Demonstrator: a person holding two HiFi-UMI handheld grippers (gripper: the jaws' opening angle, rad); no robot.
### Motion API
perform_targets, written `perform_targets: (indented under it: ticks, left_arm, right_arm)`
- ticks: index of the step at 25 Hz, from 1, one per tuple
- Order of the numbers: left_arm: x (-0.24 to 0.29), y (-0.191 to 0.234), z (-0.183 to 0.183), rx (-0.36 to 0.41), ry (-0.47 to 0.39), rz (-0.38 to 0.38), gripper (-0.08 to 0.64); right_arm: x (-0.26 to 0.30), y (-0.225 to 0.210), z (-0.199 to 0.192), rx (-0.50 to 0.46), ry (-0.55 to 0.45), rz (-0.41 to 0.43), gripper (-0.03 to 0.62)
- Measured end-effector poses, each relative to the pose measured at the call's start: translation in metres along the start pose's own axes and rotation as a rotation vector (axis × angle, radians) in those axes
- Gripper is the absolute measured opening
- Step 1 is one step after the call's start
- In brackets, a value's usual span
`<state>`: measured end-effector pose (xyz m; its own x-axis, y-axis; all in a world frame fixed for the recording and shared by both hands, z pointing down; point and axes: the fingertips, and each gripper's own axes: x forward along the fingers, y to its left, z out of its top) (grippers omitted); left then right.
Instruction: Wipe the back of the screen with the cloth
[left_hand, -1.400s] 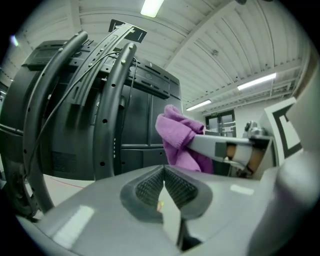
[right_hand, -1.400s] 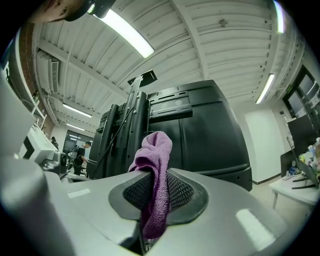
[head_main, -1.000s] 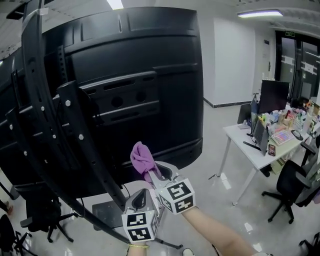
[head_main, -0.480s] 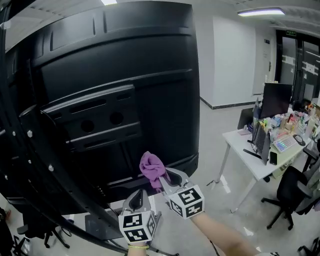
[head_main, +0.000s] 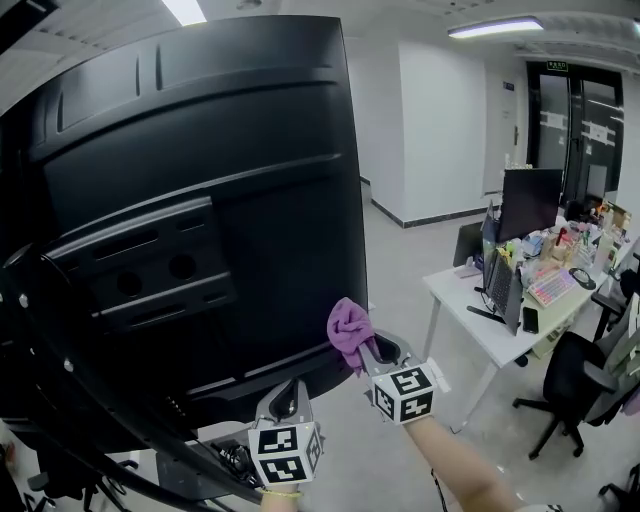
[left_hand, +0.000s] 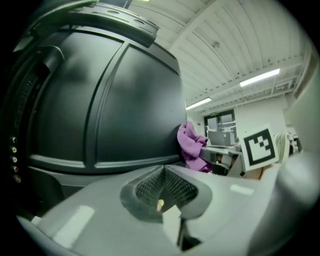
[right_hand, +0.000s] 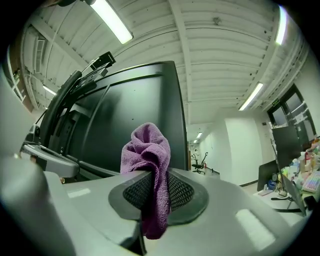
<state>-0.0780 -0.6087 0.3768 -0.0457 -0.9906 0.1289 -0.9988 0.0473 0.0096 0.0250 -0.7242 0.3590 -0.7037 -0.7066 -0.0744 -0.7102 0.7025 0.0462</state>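
1. The left gripper (head_main: 290, 392) is nearest. Its jaws are closed together with nothing between them.
2. The right gripper (head_main: 368, 352), just beside it, is clamped on the purple cloth (head_main: 348, 332), which bunches above its jaws.
3. Directly ahead of this gripper, the cloth seems to touch the lower corner of the back of the screen (head_main: 200, 190).
4. I judge that the wiping is under way. No wiped part can be seen, and the wide panel above seems left to do.
5. Count: two grippers, one cloth, one screen.
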Motion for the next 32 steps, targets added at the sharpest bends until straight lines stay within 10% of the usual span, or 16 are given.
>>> perform_targets:
  ticks: [13, 32]
  left_arm:
    - [-0.009, 0.018, 0.046, 0.056, -0.020, 0.047, 0.008]
    - [-0.015, 0.039, 0.119, 0.147, -0.049, 0.102, 0.008]
  right_arm:
    - [0.010, 0.068, 0.076, -0.341, -0.007, 0.232, 0.054]
    - [0.050, 0.061, 0.387, -0.461, -0.258, 0.115, 0.054]
